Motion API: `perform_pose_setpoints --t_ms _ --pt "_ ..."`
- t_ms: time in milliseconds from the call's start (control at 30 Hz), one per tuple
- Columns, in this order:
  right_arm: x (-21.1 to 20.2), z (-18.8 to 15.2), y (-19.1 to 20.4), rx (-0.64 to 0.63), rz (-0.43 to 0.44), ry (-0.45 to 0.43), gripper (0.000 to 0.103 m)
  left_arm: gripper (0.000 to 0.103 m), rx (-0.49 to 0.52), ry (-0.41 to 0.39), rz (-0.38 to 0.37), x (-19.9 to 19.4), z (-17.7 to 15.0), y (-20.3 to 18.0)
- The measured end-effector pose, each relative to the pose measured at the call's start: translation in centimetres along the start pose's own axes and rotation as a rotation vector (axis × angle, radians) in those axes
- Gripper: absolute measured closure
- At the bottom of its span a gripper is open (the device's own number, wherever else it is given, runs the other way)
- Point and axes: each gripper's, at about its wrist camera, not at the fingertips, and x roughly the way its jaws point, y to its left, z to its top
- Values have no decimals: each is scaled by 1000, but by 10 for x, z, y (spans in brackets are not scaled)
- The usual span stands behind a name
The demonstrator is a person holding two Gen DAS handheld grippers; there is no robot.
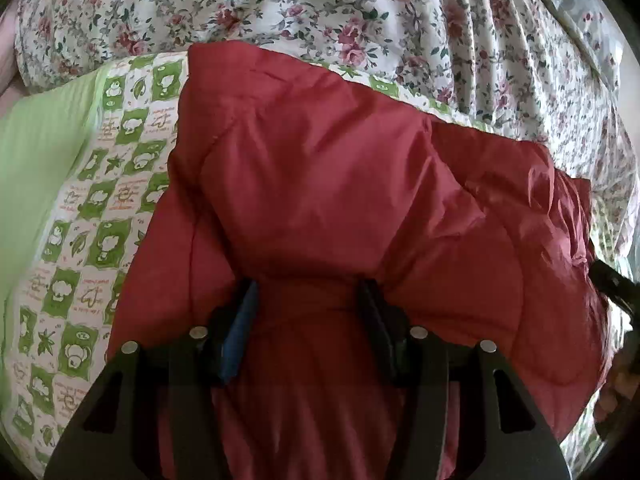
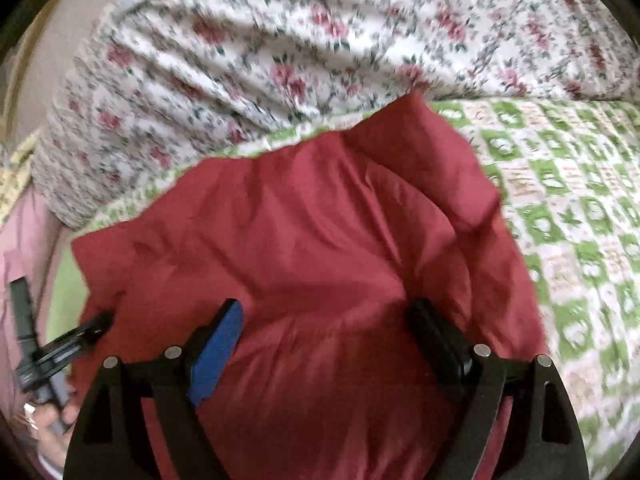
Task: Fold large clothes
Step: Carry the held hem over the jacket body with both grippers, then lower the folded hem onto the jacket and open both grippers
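Note:
A large dark red padded garment (image 1: 340, 184) lies bunched on a green-and-white patterned sheet (image 1: 92, 208). My left gripper (image 1: 308, 284) sits over its near part with jaws apart; red fabric fills the gap and covers the fingertips, so a grip is unclear. In the right wrist view the same garment (image 2: 304, 232) spreads ahead. My right gripper (image 2: 328, 308) is open over it, blue pad on the left finger and black pad on the right finger, fabric between them. The left gripper's tip (image 2: 96, 326) shows at the garment's left edge.
A rumpled floral quilt (image 1: 360, 20) lies beyond the garment, also in the right wrist view (image 2: 240, 60). A plain green cloth (image 1: 36, 152) lies at the left. The patterned sheet (image 2: 568, 200) extends right. A hand (image 2: 48, 424) holds the left gripper's handle.

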Motion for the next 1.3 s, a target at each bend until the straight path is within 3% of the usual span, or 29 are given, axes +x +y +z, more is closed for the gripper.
perform_pose_setpoints --t_ms 233,467,633,833,1133,1300 --pt "-47 -26 -21 27 27 -17 16 51 -26 -13 -24 -26 -5 3" --pt "-69 -39 -57 70 11 -19 16 31 -47 -72 -122 -70 -21 13" --pt "-66 -46 -81 133 13 13 16 28 -107 -98 -147 -89 -31 38" --pt "-57 -49 -95 187 39 44 16 26 -125 -76 -148 -86 -33 56" --pt "-45 -47 -100 213 65 72 16 26 -221 -57 -202 -71 -40 86" --pt "-38 -41 -104 237 107 72 15 26 -258 1 -264 -47 -40 99"
